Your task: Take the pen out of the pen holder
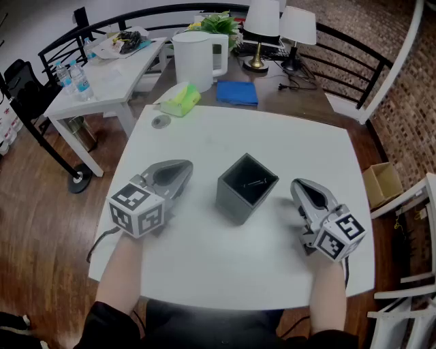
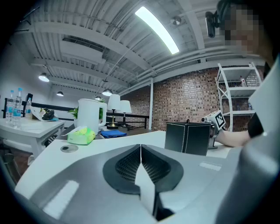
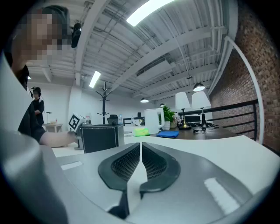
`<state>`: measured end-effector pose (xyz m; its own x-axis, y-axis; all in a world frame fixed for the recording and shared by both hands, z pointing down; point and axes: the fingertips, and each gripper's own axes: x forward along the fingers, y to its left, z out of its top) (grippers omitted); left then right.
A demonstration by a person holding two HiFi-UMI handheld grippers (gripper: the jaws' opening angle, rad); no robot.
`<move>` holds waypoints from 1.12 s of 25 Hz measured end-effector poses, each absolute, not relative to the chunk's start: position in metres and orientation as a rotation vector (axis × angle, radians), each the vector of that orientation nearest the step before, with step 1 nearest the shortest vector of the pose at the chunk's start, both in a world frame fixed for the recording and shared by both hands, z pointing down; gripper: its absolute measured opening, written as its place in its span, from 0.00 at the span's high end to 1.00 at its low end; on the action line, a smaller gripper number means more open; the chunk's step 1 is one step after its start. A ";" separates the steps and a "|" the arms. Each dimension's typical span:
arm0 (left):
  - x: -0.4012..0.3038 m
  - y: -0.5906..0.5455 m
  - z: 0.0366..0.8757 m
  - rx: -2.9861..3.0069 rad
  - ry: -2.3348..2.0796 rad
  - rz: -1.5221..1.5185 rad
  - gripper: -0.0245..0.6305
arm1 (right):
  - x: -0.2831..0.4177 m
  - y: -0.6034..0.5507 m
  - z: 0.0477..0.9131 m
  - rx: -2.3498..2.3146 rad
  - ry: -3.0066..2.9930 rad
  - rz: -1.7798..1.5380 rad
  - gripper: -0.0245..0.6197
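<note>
A dark square pen holder [image 1: 246, 188] stands upright in the middle of the white table [image 1: 231, 136]. A dark pen [image 1: 253, 183] lies inside it. My left gripper [image 1: 182, 165] rests on the table to the holder's left, shut, with nothing between its jaws. My right gripper [image 1: 298, 184] rests to the holder's right, also shut and empty. In the left gripper view the pen holder [image 2: 188, 138] stands ahead to the right, and the left gripper [image 2: 140, 147] has its jaws pressed together. In the right gripper view the pen holder [image 3: 99, 137] stands ahead to the left of the right gripper [image 3: 140, 145].
At the table's far edge lie a green-and-white packet [image 1: 179, 100] and a small round disc [image 1: 161, 121]. Behind them a brown desk carries a white kettle [image 1: 197, 58], a blue cloth [image 1: 237, 93], a plant and two lamps [image 1: 262, 20]. A white side table [image 1: 102, 75] with bottles stands far left.
</note>
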<state>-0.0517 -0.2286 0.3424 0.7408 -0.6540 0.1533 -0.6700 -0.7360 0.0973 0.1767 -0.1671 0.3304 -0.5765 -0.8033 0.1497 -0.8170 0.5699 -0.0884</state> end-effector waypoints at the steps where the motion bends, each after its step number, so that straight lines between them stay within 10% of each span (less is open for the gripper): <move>1: -0.053 -0.228 0.343 2.793 -1.067 0.170 0.95 | 0.174 -0.165 0.323 1.397 -2.737 0.230 0.91; 28: -0.055 -0.226 0.342 2.799 -1.055 0.189 0.96 | 0.086 -0.158 0.278 1.150 -2.831 0.118 0.86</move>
